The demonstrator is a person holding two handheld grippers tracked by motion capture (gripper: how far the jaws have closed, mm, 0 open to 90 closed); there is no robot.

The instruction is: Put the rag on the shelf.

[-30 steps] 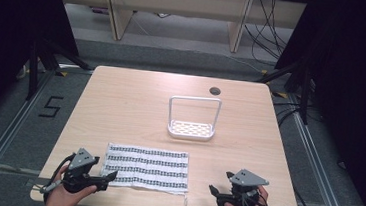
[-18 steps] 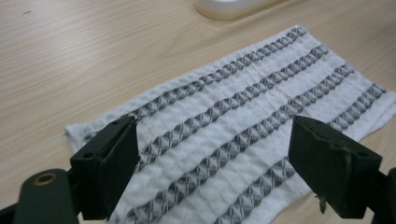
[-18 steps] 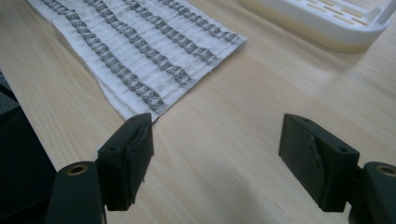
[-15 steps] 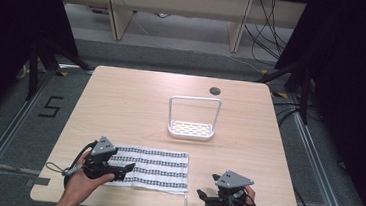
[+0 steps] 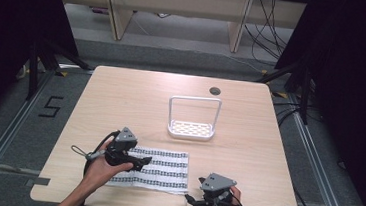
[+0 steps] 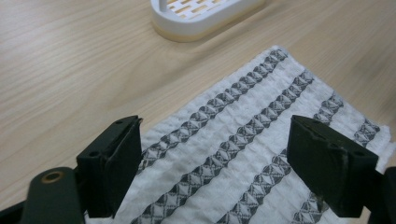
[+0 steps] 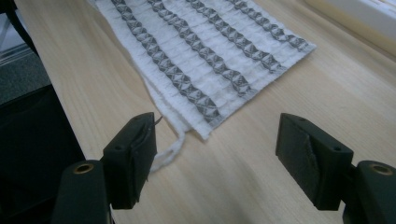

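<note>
The whole desk (image 5: 121, 92) is being taken in by the high view, with a white rack (image 5: 192, 119) standing beyond a striped cloth (image 5: 162, 169) that is lying flat near the front edge. The left claw (image 5: 142, 160) is being held over the cloth's left end, and the right claw (image 5: 190, 201) is being held just off the cloth's near right corner.

Detail is being given by the gripper views. In the left gripper view the cloth (image 6: 243, 154) is being shown as puffy white fabric crossed by rows of grey diamonds, with the rack's slotted base (image 6: 205, 16) beyond it; the left claw (image 6: 215, 163) is standing released above the cloth, pressing nothing. In the right gripper view a loose thread (image 7: 168, 151) is being seen trailing from the cloth's (image 7: 205, 51) corner. The right claw (image 7: 217, 158) has just been closing a little, yet it is standing released, with bare desk (image 7: 289, 93) between its jaws.
</note>
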